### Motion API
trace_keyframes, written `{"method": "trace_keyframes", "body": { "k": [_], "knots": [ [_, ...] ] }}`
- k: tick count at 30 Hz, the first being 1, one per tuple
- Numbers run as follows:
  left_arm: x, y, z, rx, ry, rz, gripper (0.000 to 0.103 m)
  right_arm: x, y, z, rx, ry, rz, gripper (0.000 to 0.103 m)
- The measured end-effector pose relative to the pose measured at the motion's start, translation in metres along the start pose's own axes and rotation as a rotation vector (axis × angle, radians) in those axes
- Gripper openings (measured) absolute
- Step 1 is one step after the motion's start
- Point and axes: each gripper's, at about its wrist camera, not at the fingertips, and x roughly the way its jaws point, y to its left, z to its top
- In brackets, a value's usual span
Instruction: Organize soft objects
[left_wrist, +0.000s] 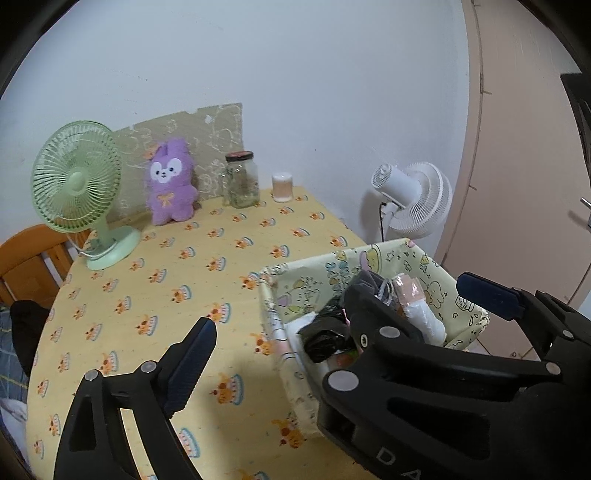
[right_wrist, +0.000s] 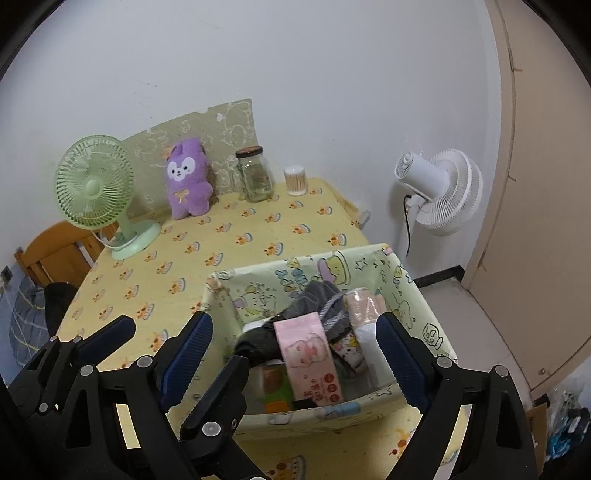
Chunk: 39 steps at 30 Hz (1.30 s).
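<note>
Plush bunny (right_wrist: 187, 179), the purple one, sits upright at the back of the tabletop (right_wrist: 229, 251), leaning on the patterned board between the green fan (right_wrist: 96, 184) and the glass jar (right_wrist: 255, 175). It looks like the 1 soft thing not yet in the fabric bin (right_wrist: 421, 306), which sits at the near right corner, already stuffed with dark clothes (right_wrist: 314, 299), a pink tissue pack (right_wrist: 310, 354) and some wrapped rolls.

Both your tools are empty right now. The left gripper (left_wrist: 332, 314) has its jaws spread wide, one finger over the bare tabletop and the other hanging past the bin. The right gripper (right_wrist: 295, 343) is spread too, straddling the bin's contents.

Stuff I'd watch, just my read:
- Reach for the bunny and you've got the jar on one side and the fan on the other. A wide sweep could tip the jar, and glass rolling off that edge is bad news.
- The cotton swab tub (right_wrist: 295, 181) is light and close by, easy to knock.
- That bin is soft-walled and near the edge, so dragging a finger out could snag a wall or that loose cord and pull it off.
- It's pretty full, so the bunny may sit on top and tumble out.
</note>
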Motion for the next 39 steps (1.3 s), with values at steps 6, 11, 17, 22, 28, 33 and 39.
{"method": "trace_keyframes", "body": {
  "k": [6, 11, 17, 22, 28, 33, 39],
  "knots": [
    [-0.024, 0.016, 0.000, -0.014, -0.041, 0.021, 0.095, -0.020, 0.020, 0.003, -0.027, -0.035, 0.012, 0.092],
    [-0.048, 0.029, 0.000, -0.041, -0.085, 0.062, 0.096, -0.037, 0.039, 0.005, -0.050, -0.064, 0.026, 0.093],
    [-0.076, 0.043, -0.002, -0.062, -0.132, 0.111, 0.098, -0.062, 0.062, 0.007, -0.075, -0.116, 0.048, 0.096],
    [-0.090, 0.056, -0.004, -0.094, -0.157, 0.138, 0.100, -0.075, 0.078, 0.007, -0.088, -0.144, 0.058, 0.097],
    [-0.110, 0.072, -0.011, -0.136, -0.183, 0.152, 0.103, -0.090, 0.096, 0.006, -0.125, -0.180, 0.072, 0.097],
    [-0.120, 0.083, -0.015, -0.164, -0.192, 0.181, 0.103, -0.102, 0.107, 0.003, -0.127, -0.209, 0.097, 0.097],
    [-0.128, 0.094, -0.024, -0.202, -0.202, 0.215, 0.103, -0.111, 0.116, -0.002, -0.150, -0.231, 0.105, 0.098]
  ]
}}
